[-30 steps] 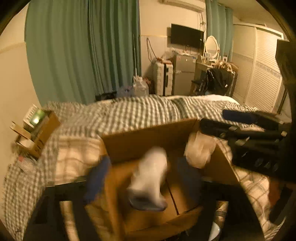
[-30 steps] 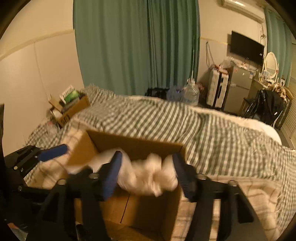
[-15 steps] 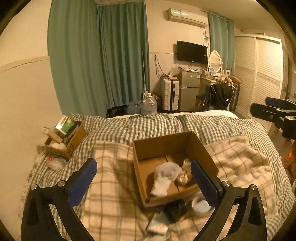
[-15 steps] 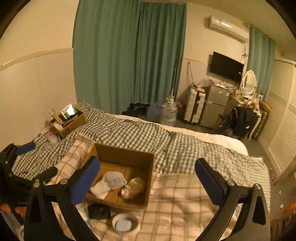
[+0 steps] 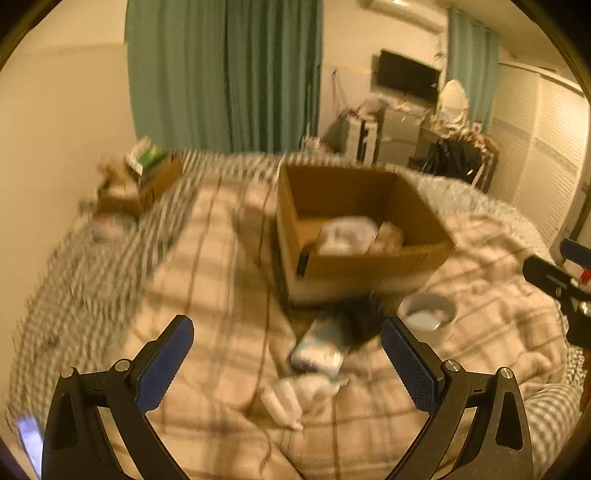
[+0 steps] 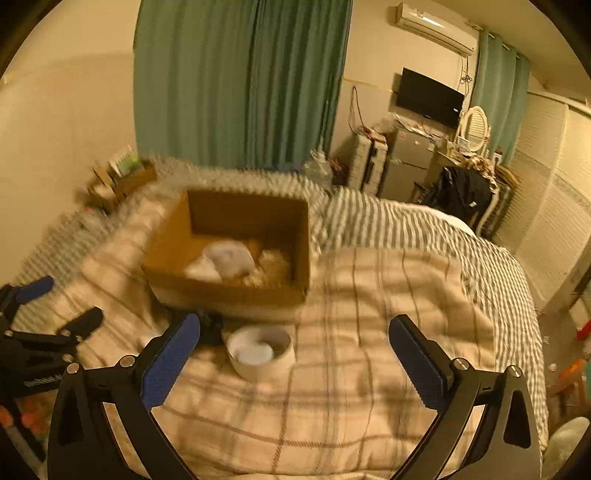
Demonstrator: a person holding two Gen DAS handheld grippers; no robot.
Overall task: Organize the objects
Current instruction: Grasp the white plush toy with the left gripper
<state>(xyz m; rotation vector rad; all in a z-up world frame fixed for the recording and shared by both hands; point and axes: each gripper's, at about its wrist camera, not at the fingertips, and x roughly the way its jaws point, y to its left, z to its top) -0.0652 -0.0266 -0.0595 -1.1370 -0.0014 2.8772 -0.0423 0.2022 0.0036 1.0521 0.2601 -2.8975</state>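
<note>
While both grippers gape empty — left gripper (image 5: 286, 354), right gripper (image 6: 294, 352) — the cardboard box (image 6: 229, 291) holds cloths.

Teal curtains (image 6: 240, 85) hang floor-length at 12 o'clock, covering the far wall behind the bed. A second teal panel (image 6: 498, 88) hangs at 2 o'clock beside a black wall-mounted television (image 6: 428, 96), with a white air conditioner (image 6: 432, 20) above it near the ceiling. Below the television stands a grey cabinet (image 6: 410, 162), and an oval white-framed mirror (image 6: 476, 127) sits just right of it. A dark garment (image 6: 461, 192) is draped over furniture in front of the mirror. White louvred closet doors (image 6: 550, 192) fill the wall at 3 o'clock. The bare cream wall (image 6: 62, 122) runs along 9 to 10 o'clock.
</note>
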